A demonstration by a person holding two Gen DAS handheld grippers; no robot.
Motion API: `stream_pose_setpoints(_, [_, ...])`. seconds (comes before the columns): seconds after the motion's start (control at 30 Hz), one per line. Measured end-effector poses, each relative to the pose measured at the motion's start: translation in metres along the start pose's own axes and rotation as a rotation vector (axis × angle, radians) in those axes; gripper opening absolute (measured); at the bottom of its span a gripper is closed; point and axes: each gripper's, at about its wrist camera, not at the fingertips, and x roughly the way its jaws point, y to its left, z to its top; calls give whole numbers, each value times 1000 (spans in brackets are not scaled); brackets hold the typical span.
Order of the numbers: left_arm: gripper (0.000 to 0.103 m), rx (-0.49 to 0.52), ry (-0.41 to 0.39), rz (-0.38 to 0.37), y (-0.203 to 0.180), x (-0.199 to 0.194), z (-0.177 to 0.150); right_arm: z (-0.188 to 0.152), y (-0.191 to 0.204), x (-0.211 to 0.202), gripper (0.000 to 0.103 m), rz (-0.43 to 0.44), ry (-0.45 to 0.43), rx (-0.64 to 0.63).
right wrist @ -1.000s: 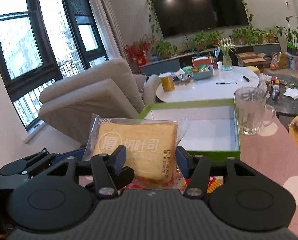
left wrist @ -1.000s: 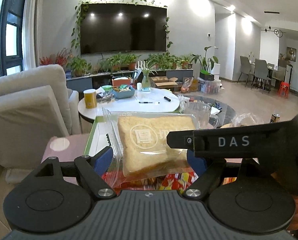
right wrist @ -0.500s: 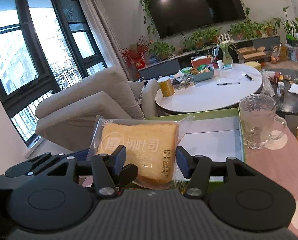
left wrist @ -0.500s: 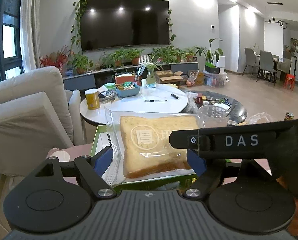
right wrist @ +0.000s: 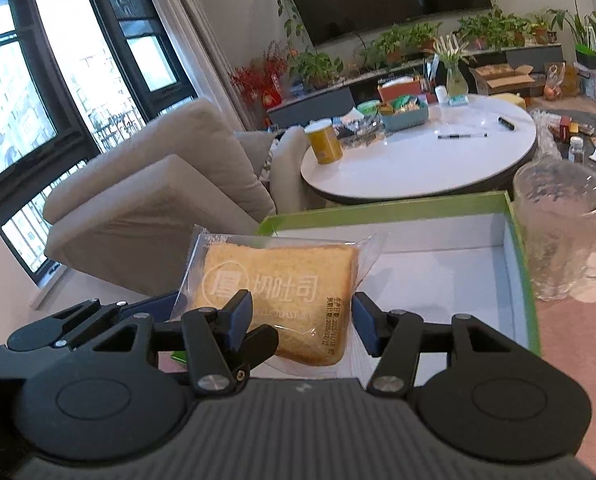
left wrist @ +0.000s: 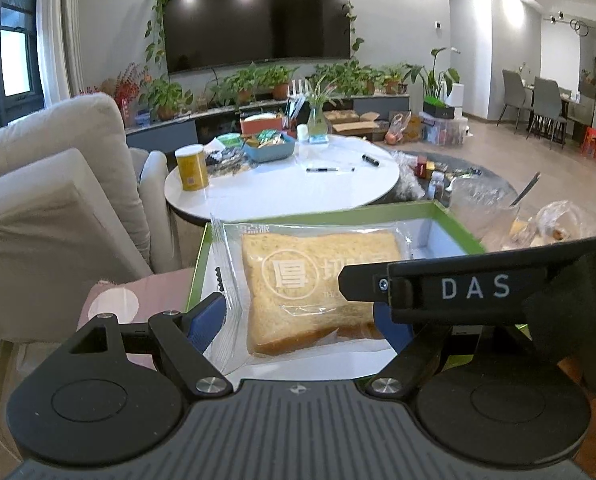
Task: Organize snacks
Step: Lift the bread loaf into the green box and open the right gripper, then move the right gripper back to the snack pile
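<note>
A clear packet of sliced toast [left wrist: 318, 284] [right wrist: 274, 292] is held between both grippers over a green-rimmed white box [left wrist: 454, 228] [right wrist: 438, 272]. My left gripper [left wrist: 298, 320] is shut on the packet's sides with its blue pads. My right gripper [right wrist: 302, 316] is shut on the same packet, and its black finger marked DAS [left wrist: 450, 288] crosses the left wrist view. The packet hangs above the box's near left part.
A glass mug [right wrist: 558, 236] stands right of the box on a pink dotted cloth [right wrist: 578, 360]. A beige sofa [left wrist: 46, 208] is to the left. A round white table [left wrist: 282, 184] with a yellow can [left wrist: 192, 168] lies beyond. Bagged food [left wrist: 554, 224] sits far right.
Both grippers have carried the toast packet forward and down, from above colourful snacks to over the box's white floor. The grip on the packet is unchanged.
</note>
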Motion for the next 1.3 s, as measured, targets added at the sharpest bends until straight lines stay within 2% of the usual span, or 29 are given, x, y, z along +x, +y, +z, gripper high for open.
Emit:
stream_pose_setpoints(0.27, [83,-39,110,24,14,27,-20,-13,-4,26,79,2,118,33])
stream_pose_setpoints(0.4, [85,-125,132,14,25,25,-23,-15,3,22,79,-5,116,10])
stream_pose_setpoints(0.5, [86,-126,136,14,24,21,-24,-15,5,21,79,-24,122,-11])
stream_pose_setpoints(0.73, [86,-160,131,27,23,5,-31,-20,3,18,79,4,142,9])
stream_pose_setpoints(1.1, [86,-154,103,62,19,-18,-34,-20,10,3,79,16,119,-8])
stream_pose_setpoints(1.23, [86,-138,113,68,15,-29,-33,-20,12,-13,79,5,78,-29])
stream_pose_setpoints(1.3, [86,-129,92,77,14,-38,-35,-20,13,-23,79,8,42,-40])
